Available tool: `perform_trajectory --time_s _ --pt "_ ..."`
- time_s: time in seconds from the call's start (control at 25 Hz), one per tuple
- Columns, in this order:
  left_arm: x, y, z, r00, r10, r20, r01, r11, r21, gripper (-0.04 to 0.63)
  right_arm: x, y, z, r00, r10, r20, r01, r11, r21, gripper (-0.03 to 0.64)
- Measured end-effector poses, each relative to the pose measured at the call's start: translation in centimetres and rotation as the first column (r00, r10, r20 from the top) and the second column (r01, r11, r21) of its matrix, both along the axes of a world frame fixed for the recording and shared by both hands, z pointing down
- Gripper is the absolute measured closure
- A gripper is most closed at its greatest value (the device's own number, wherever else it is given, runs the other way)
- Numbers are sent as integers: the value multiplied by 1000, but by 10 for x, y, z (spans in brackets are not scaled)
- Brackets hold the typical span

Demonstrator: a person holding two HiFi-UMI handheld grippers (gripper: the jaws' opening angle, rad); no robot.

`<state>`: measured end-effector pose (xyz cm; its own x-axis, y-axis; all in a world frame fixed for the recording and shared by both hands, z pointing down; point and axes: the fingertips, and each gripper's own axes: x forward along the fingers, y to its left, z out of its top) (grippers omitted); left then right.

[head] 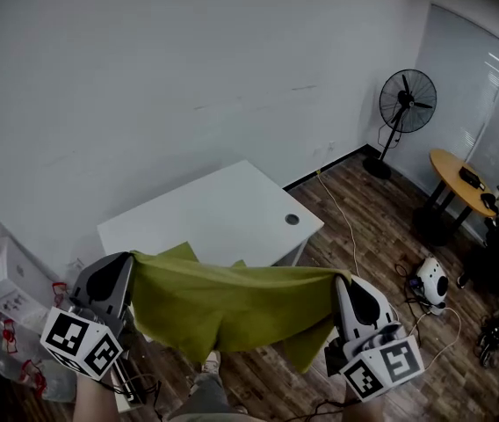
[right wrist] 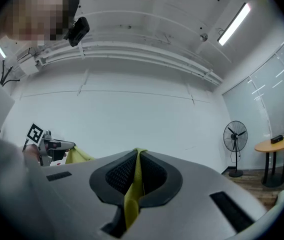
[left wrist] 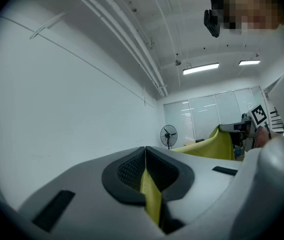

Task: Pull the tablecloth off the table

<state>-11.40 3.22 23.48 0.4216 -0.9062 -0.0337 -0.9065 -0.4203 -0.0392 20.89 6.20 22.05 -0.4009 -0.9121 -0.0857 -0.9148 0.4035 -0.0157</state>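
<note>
White walls close off a room with a dark wood floor (head: 368,244), and a white table (head: 223,209) stands against the wall with its top showing bare white. Just in front of its near edge hangs the green tablecloth (head: 232,306), stretched in the air between two hand-held grippers, its top edge pulled nearly straight and the rest sagging in loose folds toward the floor. Whether a corner touches the table's edge, I cannot tell from where I stand.

Its left end is pinched in the left gripper (head: 119,266), whose jaws are closed tight on a thin fold of the fabric (left wrist: 152,194). The right gripper (head: 348,288) clamps the other end the same way, a strip of green (right wrist: 131,194) squeezed between its dark pads. Both grippers point level, side by side and well apart.

Off to the right the floor lies open as far as a standing fan (head: 406,104) and a small round table (head: 456,174), with a cable (head: 344,222) trailing across the boards.
</note>
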Motion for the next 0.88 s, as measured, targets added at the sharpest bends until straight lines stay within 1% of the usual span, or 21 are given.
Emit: perform_trajectory --time_s 0.08,0.2,0.44,0.64,0.88 --pt "5 21 0 1000 3 5 -3 1000 -6 575 5 21 2 1000 3 2 -3 1000 -7 589" --pt "10 48 -2 1000 7 -10 -7 1000 -13 575 9 48 1 1000 2 6 -2 1000 -12 589" --pt "21 90 -8 1000 10 -9 -11 1000 -18 575 14 90 -4 1000 -19 19 20 1000 -16 589" --pt "22 108 -11 1000 17 -16 -17 1000 -23 575 16 106 -9 1000 -14 1 14 1000 -14 589" --pt "11 121 -19 1000 14 -16 -14 1000 -11 575 8 115 -18 1000 -12 -8 12 1000 -5 589"
